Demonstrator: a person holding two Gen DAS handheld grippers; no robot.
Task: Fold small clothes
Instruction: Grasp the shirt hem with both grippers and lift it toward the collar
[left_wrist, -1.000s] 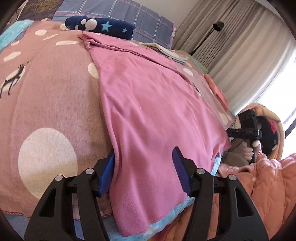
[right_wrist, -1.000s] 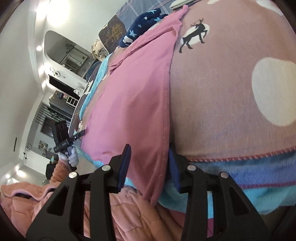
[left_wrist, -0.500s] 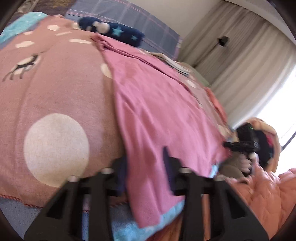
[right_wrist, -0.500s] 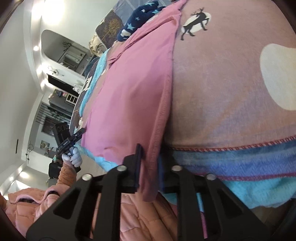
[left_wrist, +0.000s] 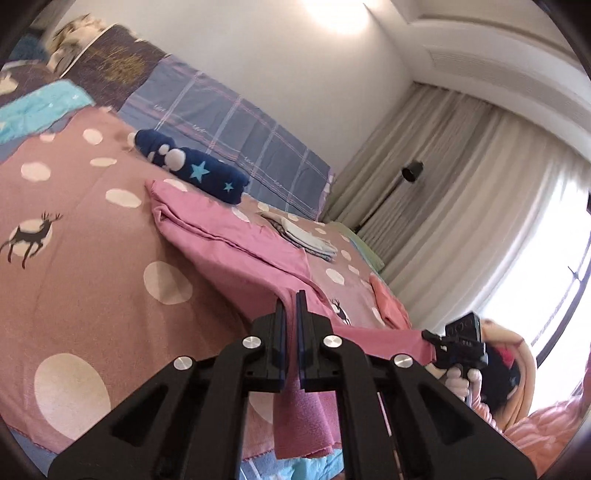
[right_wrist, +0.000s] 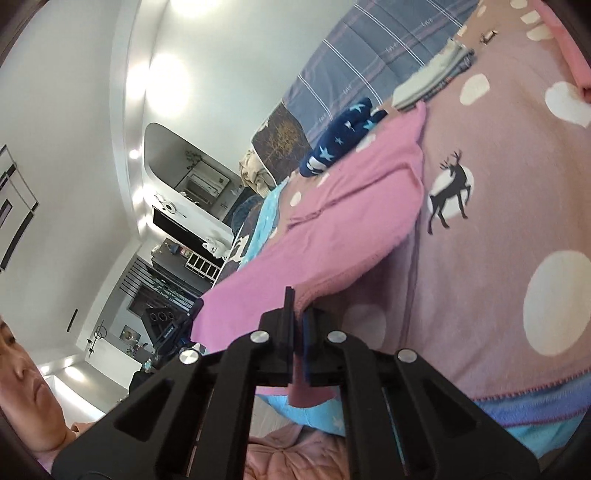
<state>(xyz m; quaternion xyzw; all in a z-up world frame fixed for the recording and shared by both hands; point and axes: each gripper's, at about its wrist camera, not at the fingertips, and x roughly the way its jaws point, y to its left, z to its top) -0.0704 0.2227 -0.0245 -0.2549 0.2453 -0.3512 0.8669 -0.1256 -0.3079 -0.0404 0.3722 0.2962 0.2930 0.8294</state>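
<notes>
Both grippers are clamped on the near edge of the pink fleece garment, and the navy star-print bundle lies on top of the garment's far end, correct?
Not quite. The left wrist view shows the navy star-print bundle on the bedspread beyond the pink fleece garment, not on it. The left gripper and right gripper are indeed clamped on it.

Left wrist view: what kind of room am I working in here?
Most likely a home bedroom. The pink garment lies on a bed with a deer-and-dot blanket, a plaid pillow stands against the wall, and full-length curtains cover a bright window.
</notes>
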